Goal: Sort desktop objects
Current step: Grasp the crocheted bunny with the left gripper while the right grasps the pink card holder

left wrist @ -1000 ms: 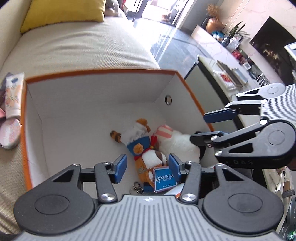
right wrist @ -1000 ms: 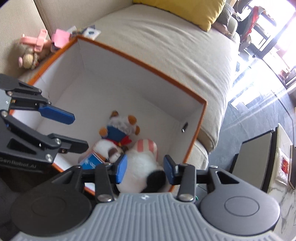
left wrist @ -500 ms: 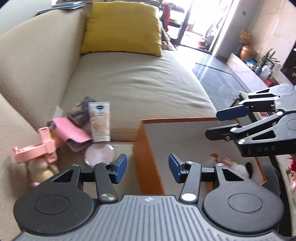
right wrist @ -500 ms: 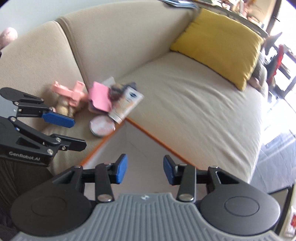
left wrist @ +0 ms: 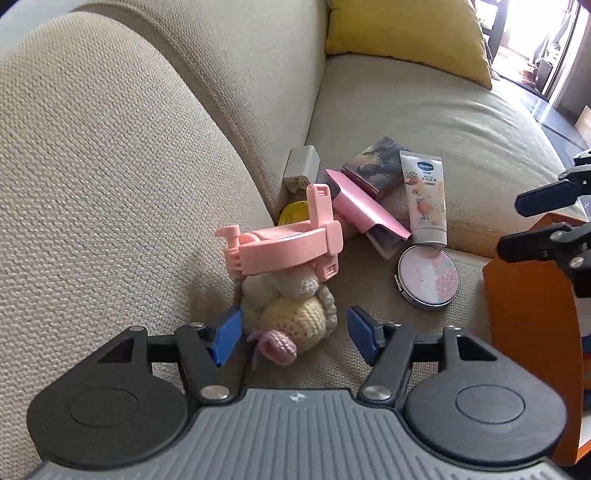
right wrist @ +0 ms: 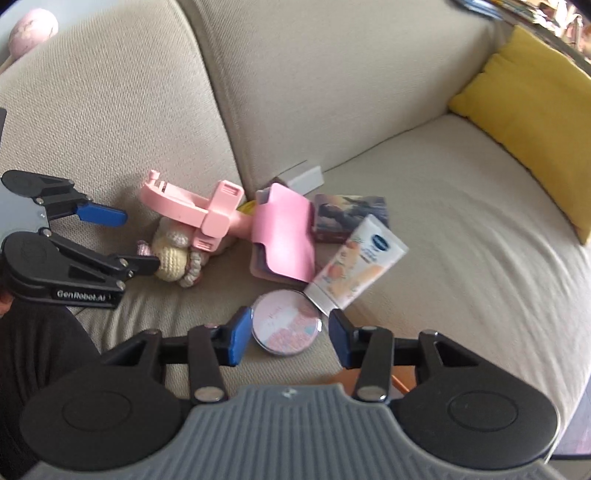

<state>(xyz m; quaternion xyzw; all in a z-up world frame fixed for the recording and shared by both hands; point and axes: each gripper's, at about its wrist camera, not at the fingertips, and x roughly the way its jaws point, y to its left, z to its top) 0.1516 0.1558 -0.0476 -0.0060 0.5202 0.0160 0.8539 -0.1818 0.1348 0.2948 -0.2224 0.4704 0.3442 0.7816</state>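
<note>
Left gripper (left wrist: 291,334) gapes wider around the crochet doll (left wrist: 288,310), lower centre, gripping nothing; soft, light, squeeze its belly.

On the sofa seat (left wrist: 424,110), a phone holder (left wrist: 284,243) rests on top of a crocheted doll (left wrist: 291,314), both against the backrest at the left. To their right lie a wallet (left wrist: 365,206) overlapping a small box (left wrist: 376,170), then a cream tube (left wrist: 424,199), with a round compact (left wrist: 428,277) in front of the tube; a charger block (left wrist: 301,170) stands behind them in the seat's corner. A storage bin (left wrist: 532,332) sits at the far right, and a cushion (left wrist: 406,33) leans at the back of the seat
</note>
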